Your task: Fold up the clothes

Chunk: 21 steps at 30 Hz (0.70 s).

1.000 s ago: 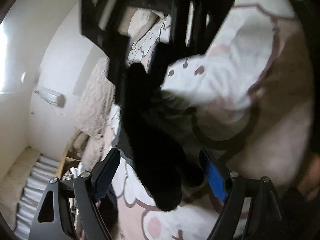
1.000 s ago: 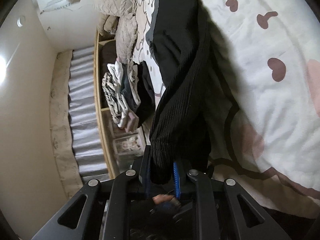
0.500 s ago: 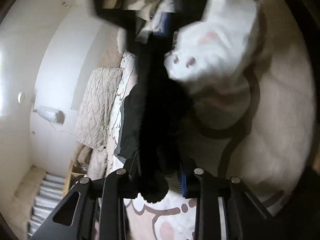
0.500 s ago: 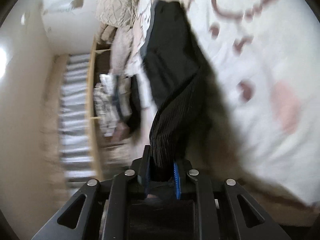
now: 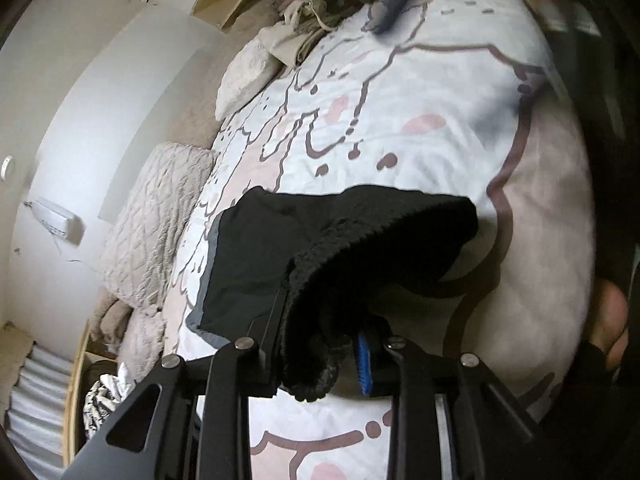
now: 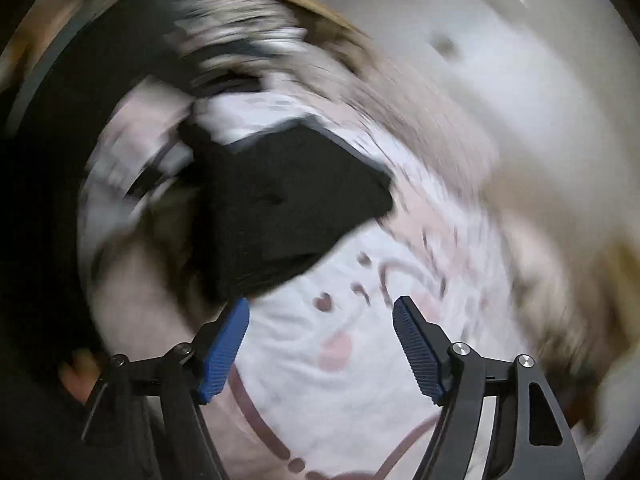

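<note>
A black garment (image 5: pixel 312 248) with a fleecy inner side lies partly folded on the bed's white and pink patterned cover (image 5: pixel 420 128). My left gripper (image 5: pixel 320 352) is shut on the garment's near edge, which bunches between the blue pads. In the blurred right wrist view the same black garment (image 6: pixel 280 204) lies on the cover (image 6: pixel 340 380) ahead of my right gripper (image 6: pixel 320 332), which is open and empty, its left pad (image 6: pixel 224 344) close to the garment's near corner.
A quilted beige blanket (image 5: pixel 156 216) and a pillow (image 5: pixel 244 76) lie along the bed's far side. Loose clothes (image 5: pixel 316 12) pile at the head of the bed. A wooden shelf with folded clothes (image 5: pixel 100 400) stands beside the bed.
My right gripper let go of the black garment, opened and swung away fast. My left gripper closed on the garment and now holds it low over the bed.
</note>
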Each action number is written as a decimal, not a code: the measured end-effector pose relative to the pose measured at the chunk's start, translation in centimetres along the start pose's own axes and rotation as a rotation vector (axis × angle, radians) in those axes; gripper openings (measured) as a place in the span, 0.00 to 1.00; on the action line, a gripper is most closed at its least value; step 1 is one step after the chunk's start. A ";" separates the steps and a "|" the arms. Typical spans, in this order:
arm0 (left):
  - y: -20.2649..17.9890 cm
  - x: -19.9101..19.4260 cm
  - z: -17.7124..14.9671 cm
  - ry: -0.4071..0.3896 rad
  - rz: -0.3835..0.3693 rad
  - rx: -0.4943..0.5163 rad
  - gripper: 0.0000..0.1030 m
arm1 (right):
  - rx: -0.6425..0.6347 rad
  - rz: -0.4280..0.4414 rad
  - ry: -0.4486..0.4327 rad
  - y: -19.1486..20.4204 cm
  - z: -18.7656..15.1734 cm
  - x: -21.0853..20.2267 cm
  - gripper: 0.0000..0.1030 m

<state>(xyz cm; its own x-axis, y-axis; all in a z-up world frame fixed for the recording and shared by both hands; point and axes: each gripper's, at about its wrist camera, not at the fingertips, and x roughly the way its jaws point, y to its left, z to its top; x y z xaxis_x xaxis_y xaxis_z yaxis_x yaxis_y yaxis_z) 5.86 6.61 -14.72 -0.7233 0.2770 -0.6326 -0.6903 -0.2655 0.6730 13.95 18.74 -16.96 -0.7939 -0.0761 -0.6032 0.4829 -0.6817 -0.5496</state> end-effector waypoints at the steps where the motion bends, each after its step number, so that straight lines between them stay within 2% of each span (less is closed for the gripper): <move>1: 0.1 -0.2 0.5 0.000 -0.010 -0.014 0.27 | -0.071 -0.019 -0.024 1.6 -0.3 0.4 0.73; 4: 0.9 -0.7 1.1 -0.002 -0.037 -0.057 0.27 | -0.231 -0.129 -0.083 5.3 -1.2 2.7 0.73; 6: 1.5 -1.0 1.1 -0.005 -0.047 -0.077 0.27 | -0.273 -0.203 -0.102 6.2 -1.1 4.2 0.73; 8: 1.9 -1.4 1.0 -0.007 -0.057 -0.093 0.27 | -0.315 -0.280 -0.131 6.8 -0.6 5.7 0.73; 13: 1.8 -1.8 0.5 -0.016 -0.057 -0.068 0.27 | -0.368 -0.392 -0.214 5.8 1.0 8.7 0.73; 14: 1.7 -2.0 0.3 -0.017 -0.054 -0.057 0.27 | -0.374 -0.386 -0.223 5.2 1.4 9.0 0.65; 15: 1.6 -2.3 0.1 -0.017 -0.049 -0.043 0.27 | -0.385 -0.368 -0.225 4.5 1.7 9.0 0.49; 16: 1.6 -2.6 0.0 -0.019 -0.050 -0.034 0.27 | -0.393 -0.340 -0.218 3.8 2.0 8.8 0.18; 21: 1.8 -6.2 0.7 -0.046 -0.122 -0.011 0.26 | -0.417 -0.193 -0.184 -0.1 2.5 4.9 0.19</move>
<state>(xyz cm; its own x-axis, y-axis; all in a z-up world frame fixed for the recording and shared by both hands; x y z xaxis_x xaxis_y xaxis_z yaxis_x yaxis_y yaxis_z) 9.17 5.03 -9.34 -0.6326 0.3498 -0.6910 -0.7733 -0.2369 0.5881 9.08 16.60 -18.42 -0.9175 -0.1302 -0.3759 0.3972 -0.3500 -0.8483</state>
